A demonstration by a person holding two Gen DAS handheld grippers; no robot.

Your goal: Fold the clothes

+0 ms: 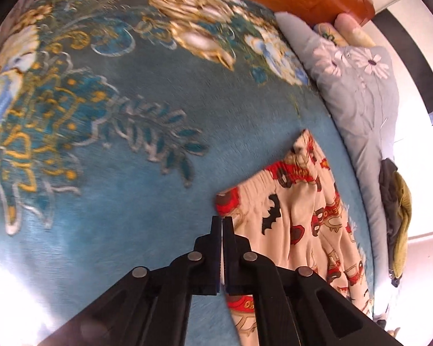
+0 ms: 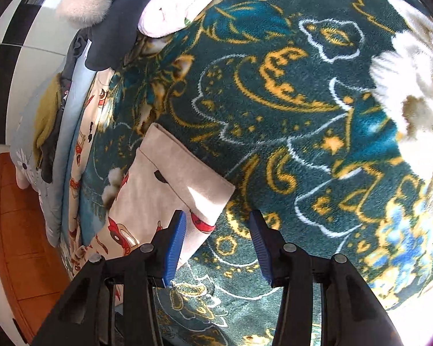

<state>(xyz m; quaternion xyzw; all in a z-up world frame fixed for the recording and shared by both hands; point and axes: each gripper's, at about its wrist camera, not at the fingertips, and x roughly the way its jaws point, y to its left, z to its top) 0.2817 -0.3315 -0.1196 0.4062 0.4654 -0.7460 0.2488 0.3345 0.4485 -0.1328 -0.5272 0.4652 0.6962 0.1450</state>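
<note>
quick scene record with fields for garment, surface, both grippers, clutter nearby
garment: cream printed pants with red cars and black bats, lying partly bunched on the blanket
surface: teal flowered blanket on a bed
left gripper: jaws shut at the waistband edge of the pants; whether cloth is pinched cannot be told
right gripper: jaws open, above the blanket beside a pant leg end, nothing between them
clutter: grey flowered quilt; dark and olive clothes at the bed edge; pink cloth
</note>
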